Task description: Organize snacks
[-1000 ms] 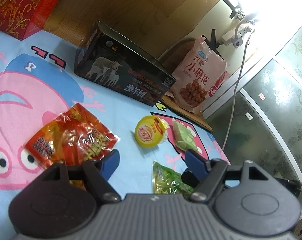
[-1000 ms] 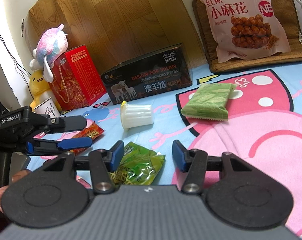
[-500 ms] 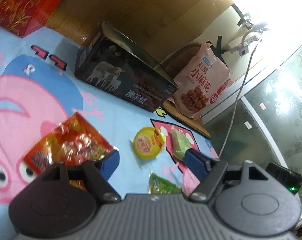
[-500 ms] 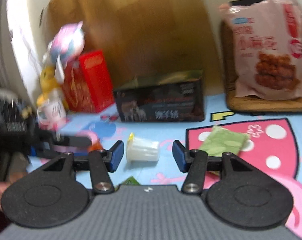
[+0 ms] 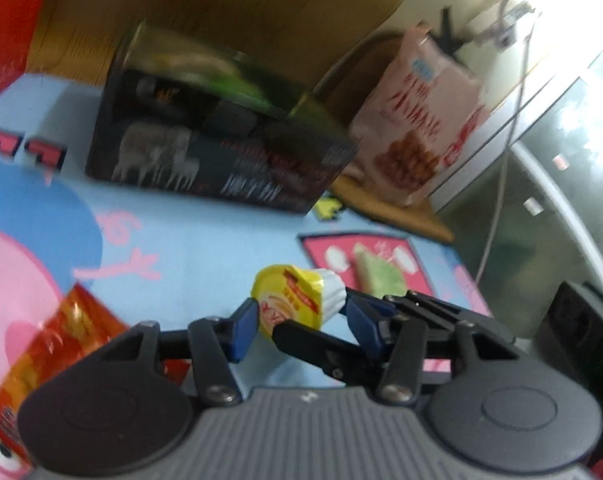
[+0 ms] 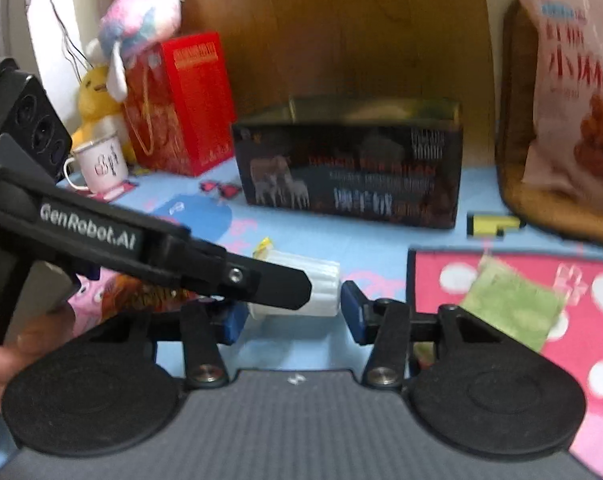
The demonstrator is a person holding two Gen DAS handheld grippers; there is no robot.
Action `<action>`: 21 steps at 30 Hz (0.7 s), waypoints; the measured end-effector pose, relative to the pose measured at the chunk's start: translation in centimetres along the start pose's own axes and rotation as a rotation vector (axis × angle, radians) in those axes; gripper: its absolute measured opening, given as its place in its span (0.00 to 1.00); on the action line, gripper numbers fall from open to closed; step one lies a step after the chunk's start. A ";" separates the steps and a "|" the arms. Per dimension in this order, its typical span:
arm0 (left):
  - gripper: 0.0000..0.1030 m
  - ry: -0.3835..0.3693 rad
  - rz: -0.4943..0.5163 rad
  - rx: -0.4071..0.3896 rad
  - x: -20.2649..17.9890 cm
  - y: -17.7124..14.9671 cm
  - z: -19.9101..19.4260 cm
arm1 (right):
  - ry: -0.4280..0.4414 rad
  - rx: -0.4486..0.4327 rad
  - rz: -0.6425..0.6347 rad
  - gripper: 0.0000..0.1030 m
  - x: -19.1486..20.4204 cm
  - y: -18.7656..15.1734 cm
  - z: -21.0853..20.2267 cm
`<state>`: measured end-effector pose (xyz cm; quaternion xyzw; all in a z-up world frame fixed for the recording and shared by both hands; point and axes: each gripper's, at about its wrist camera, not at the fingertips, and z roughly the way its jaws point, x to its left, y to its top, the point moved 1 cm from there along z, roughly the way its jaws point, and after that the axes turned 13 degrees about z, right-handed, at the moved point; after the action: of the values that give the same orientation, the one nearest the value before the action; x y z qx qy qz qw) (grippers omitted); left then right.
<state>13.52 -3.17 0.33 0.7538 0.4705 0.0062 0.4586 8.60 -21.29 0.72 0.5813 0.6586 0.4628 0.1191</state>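
A jelly cup (image 5: 297, 298) with a yellow lid and white ribbed body lies on its side on the cartoon mat; it also shows in the right wrist view (image 6: 301, 288). Both grippers flank it from opposite sides. My left gripper (image 5: 303, 322) is open, its blue pads either side of the lid end. My right gripper (image 6: 291, 318) is open around the cup's base, and the left gripper's black finger (image 6: 261, 284) crosses in front. A green wafer pack (image 6: 509, 304) lies on the pink patch at right. A red-orange snack packet (image 5: 57, 356) lies at left.
A black box (image 6: 349, 176) with sheep printed on it stands behind the cup. A big pink snack bag (image 6: 573, 92) leans on a brown cushion at right. A red gift bag (image 6: 181, 100), plush toys and a white mug (image 6: 99, 164) stand at back left.
Both grippers have moved in toward the jelly cup, which now sits between each pair of fingers. The green vegetable packet has dropped out of view beneath them.
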 end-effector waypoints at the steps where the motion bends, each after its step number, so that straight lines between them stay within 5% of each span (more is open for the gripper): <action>1: 0.48 -0.004 0.007 -0.020 -0.1 0.5 -0.5 | 0.001 -0.024 -0.014 0.51 0.2 0.3 -0.4; 10: 0.56 0.107 0.090 -0.162 0.1 9.4 -2.2 | 0.002 -0.240 -0.119 0.51 2.2 8.2 2.0; 12: 0.58 0.153 0.087 -0.165 0.9 10.8 -1.4 | 0.008 -0.228 -0.097 0.56 1.9 10.2 4.0; 14: 0.59 0.190 0.050 -0.157 2.0 11.2 -1.2 | 0.009 -0.192 -0.053 0.63 1.4 11.4 5.6; 16: 0.62 0.147 0.023 -0.169 2.7 10.6 -2.3 | 0.034 -0.159 -0.012 0.67 0.9 11.5 5.7; 21: 0.64 0.130 0.040 -0.211 2.7 7.1 -6.6 | 0.071 -0.206 -0.002 0.75 0.7 7.7 1.2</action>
<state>17.15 2.31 7.92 0.7084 0.4810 0.1137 0.5038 14.31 -20.94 6.07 0.5487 0.6118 0.5482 0.1551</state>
